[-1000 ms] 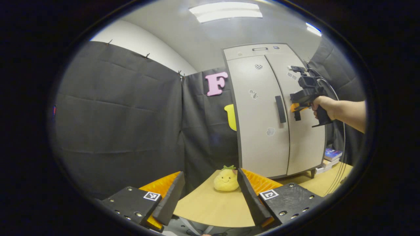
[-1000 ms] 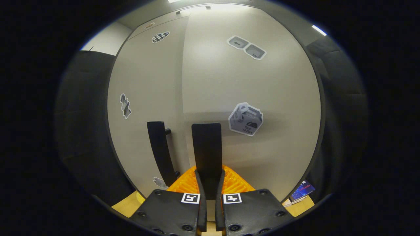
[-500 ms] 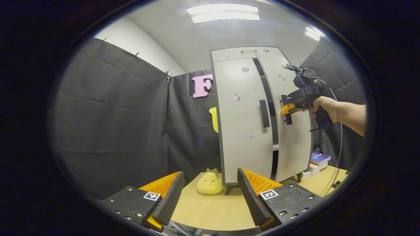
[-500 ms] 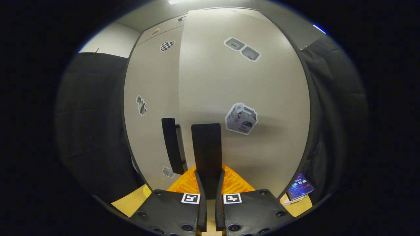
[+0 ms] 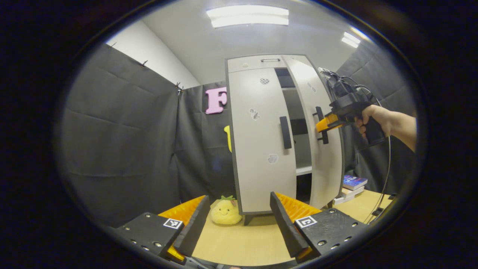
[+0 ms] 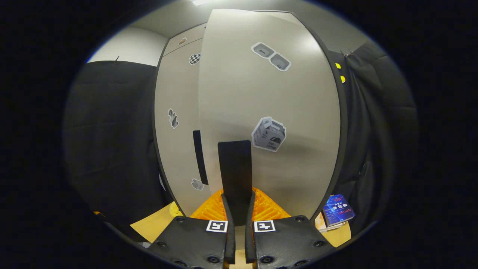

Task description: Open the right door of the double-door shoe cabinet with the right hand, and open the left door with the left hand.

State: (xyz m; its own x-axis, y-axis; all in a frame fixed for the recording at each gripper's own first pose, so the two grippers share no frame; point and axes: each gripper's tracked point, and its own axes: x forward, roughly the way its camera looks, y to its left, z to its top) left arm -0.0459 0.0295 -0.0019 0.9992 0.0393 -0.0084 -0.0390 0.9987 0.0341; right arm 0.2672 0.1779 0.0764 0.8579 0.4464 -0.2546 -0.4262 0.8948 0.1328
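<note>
1. The right gripper (image 6: 236, 209) has its fingers clamped on the black handle (image 6: 235, 172) of the right door (image 6: 269, 112), which stands partly swung out from the shoe cabinet (image 5: 261, 134); in the left gripper view that gripper sits at 3 o'clock of the cabinet, held by a hand (image 5: 373, 119).
2. Judged from the gap, the pull goes best along the door's arc, wrist turning with the hinge so the handle does not twist out of the grip.
3. The left gripper (image 5: 239, 220) hangs low over the table (image 5: 239, 243), fingers wide apart on nothing, well short of the left door (image 5: 257, 157), which looks closed.
4. Its own handle (image 5: 285, 132) waits at 12 o'clock from those fingers; that step is not yet begun.
5. Count: two doors, two handles, two grippers, one plush pineapple (image 5: 225, 211) at the cabinet's foot, and what seems a small stack of books (image 5: 353, 185) at 4 o'clock, number unclear.
</note>
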